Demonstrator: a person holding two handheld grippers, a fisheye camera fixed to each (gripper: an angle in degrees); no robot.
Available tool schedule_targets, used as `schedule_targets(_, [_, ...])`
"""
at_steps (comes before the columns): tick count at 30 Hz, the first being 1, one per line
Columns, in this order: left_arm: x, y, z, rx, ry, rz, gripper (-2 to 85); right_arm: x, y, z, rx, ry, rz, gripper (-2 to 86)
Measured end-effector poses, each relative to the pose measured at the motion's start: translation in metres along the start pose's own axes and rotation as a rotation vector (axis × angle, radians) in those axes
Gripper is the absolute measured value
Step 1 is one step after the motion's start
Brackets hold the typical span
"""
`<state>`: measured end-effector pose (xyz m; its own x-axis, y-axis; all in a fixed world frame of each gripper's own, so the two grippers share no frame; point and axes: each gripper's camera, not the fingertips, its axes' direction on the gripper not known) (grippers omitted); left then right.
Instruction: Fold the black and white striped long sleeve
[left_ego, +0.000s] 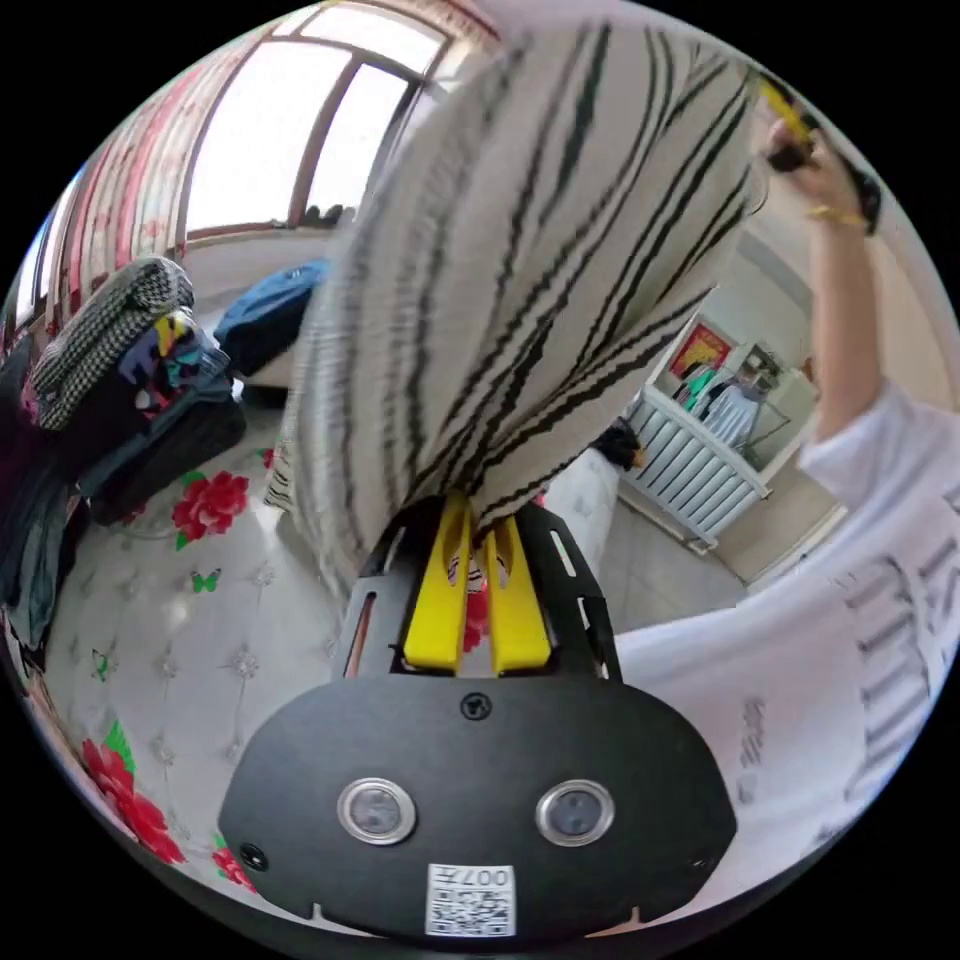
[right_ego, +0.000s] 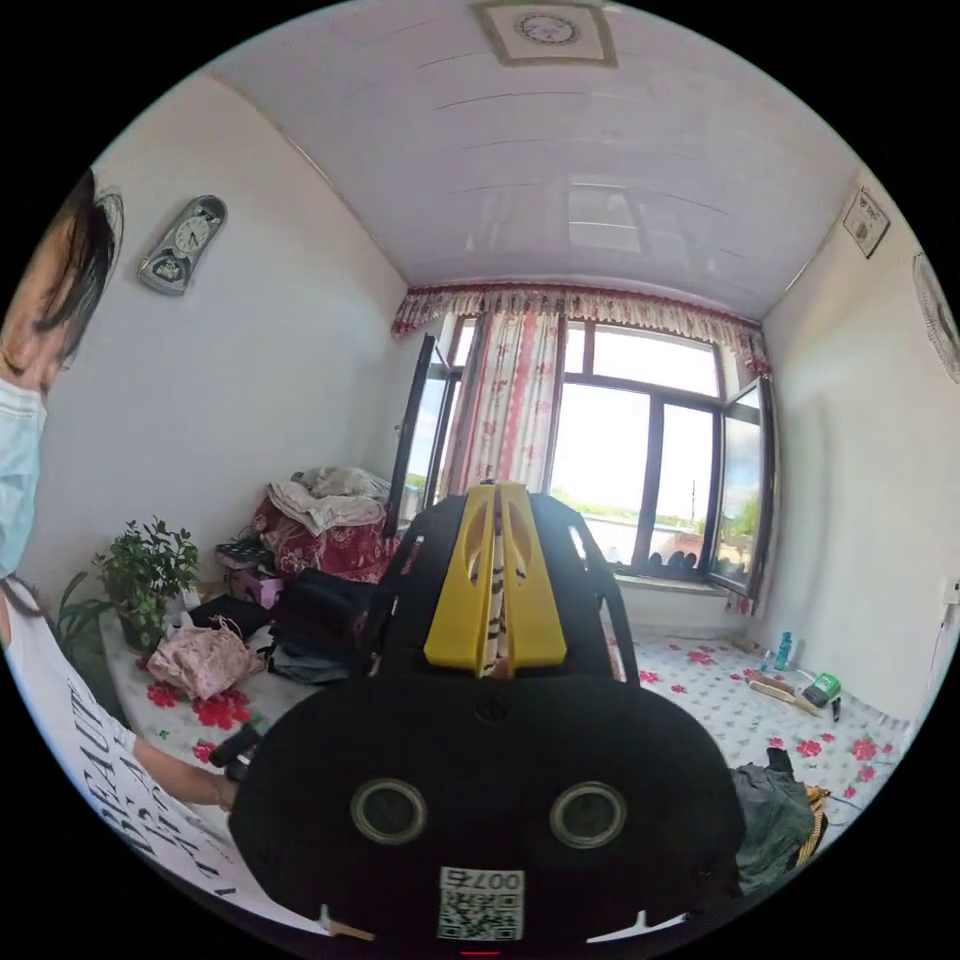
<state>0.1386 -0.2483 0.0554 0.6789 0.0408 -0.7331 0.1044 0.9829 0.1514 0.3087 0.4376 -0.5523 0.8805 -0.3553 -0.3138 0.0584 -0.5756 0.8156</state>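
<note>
**Q:** State the condition of each hand-held gripper.

**A:** My left hand-held gripper (left_ego: 478, 535) has its yellow jaws nearly together, clamped on an edge of the black and white striped long sleeve (left_ego: 540, 260). My right hand-held gripper (right_ego: 497, 500) also has its jaws drawn narrow, with a thin strip of the striped fabric pinched between them.

**Q:** Where is the garment, and how does it run?

**A:** It is held in the air above the bed (left_ego: 200, 620). In the left gripper view its long axis runs from my left jaws toward the frame's upper right, where my right hand (left_ego: 815, 170) holds the other gripper raised. The stripes follow roughly that same line. A loose part hangs off to the frame's left of the jaws. The fabric is blurred, so I cannot tell which end is the collar.

**Q:** What lies nearby?

**A:** A pile of clothes (left_ego: 130, 390) sits on the flowered bed cover, near the window (left_ego: 290, 130).
</note>
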Motion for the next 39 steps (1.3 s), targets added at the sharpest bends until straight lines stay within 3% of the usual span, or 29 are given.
schedule_targets(5, [-0.001, 0.028, -0.213, 0.302, 0.018, 0.024, -0.8, 0.064, 0.022, -0.038, -0.003, 0.035, 0.049, -0.4])
schedule_targets(7, [0.022, 0.03, -0.299, 0.458, -0.056, 0.047, -0.8, 0.08, 0.042, -0.054, -0.005, 0.007, 0.088, -0.4])
schedule_targets(10, [0.069, 0.03, -0.365, 0.633, -0.144, 0.16, -0.8, 0.086, 0.067, -0.073, 0.04, -0.052, 0.115, -0.4])
schedule_targets(14, [0.108, 0.019, -0.379, 0.732, -0.334, 0.239, -0.7, 0.084, 0.082, -0.071, 0.023, -0.015, 0.068, -0.3])
schedule_targets(17, [0.081, -0.016, -0.346, 0.644, -0.442, 0.158, -0.1, 0.094, 0.099, -0.032, -0.116, 0.031, 0.043, -0.2])
schedule_targets(22, [-0.094, -0.06, -0.209, 0.343, -0.447, -0.233, 6.4, 0.156, 0.196, 0.114, -0.506, 0.046, 0.175, 1.2])
schedule_targets(25, [-0.185, -0.036, -0.128, 0.128, -0.424, -0.539, 9.6, 0.186, 0.291, 0.194, -0.762, 0.093, 0.272, 2.5])
schedule_targets(27, [-0.201, -0.011, -0.104, 0.099, -0.445, -0.617, 9.8, 0.191, 0.341, 0.217, -0.861, 0.09, 0.316, 3.0])
schedule_targets(34, [-0.213, 0.063, -0.026, -0.192, -0.574, -0.661, 9.2, 0.14, 0.473, 0.286, -1.047, -0.146, 0.196, 4.7])
schedule_targets(39, [-0.245, 0.05, -0.001, -0.233, -0.568, -0.671, 9.4, 0.092, 0.522, 0.371, -1.125, -0.336, 0.043, 6.5])
